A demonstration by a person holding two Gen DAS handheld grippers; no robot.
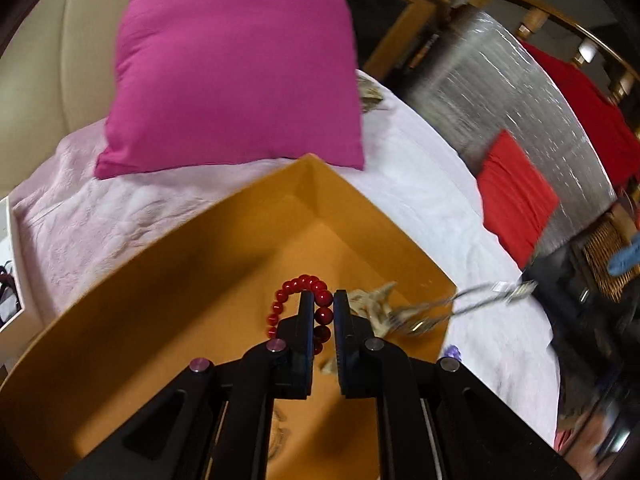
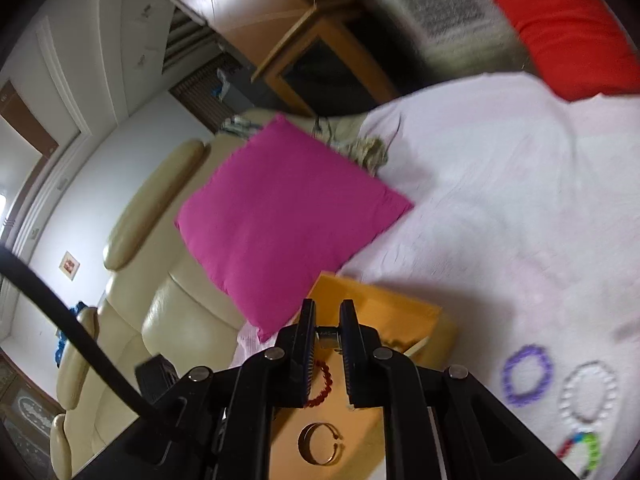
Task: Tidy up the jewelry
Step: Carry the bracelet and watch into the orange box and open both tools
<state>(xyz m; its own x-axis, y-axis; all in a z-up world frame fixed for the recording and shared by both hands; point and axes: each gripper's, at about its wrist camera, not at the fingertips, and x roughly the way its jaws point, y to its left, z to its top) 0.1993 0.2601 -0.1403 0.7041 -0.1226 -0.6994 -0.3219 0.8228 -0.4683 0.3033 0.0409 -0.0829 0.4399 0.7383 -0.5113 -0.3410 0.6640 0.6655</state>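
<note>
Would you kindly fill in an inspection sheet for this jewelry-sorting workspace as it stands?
Surface: pale pink bedspread.
Job's things: open orange cardboard box; red bead bracelet over it; gold open bangle inside; purple bead bracelet, clear bead bracelet, multicoloured bead bracelet on bedspread.
Clutter: magenta cushion, red cushion.
Grippers: left gripper shut on red bracelet; right gripper pinching small metallic piece.
Cables: black cable.
Surroundings: cream leather sofa.
</note>
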